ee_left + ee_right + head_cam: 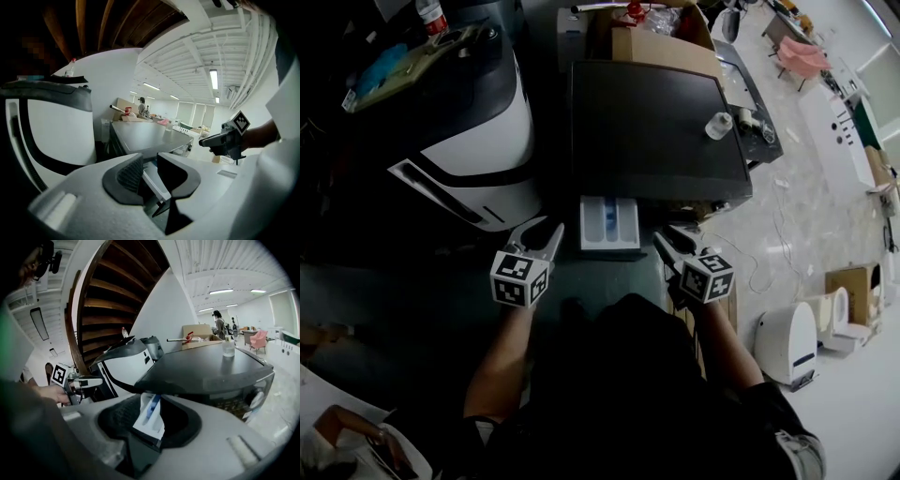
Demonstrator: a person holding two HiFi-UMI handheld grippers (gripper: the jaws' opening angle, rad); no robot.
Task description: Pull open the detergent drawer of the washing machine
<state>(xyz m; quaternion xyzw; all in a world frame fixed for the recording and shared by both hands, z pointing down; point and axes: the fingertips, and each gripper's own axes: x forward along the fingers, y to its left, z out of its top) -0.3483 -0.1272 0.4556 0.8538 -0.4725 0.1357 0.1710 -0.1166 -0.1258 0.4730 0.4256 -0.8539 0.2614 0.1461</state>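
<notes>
Gaping: our left gripper (542,232), right gripper (670,237), empty.
Edges: detergent drawer (609,223) juts out, untouched.
Head view only: 2 grippers flank it.

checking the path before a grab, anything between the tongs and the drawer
Nothing visible: the drawer juts open from the washer, with the left tongs and right tongs open beside it, neither touching it.

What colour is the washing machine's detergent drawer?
The drawer is white with blue inside; head view.
</notes>
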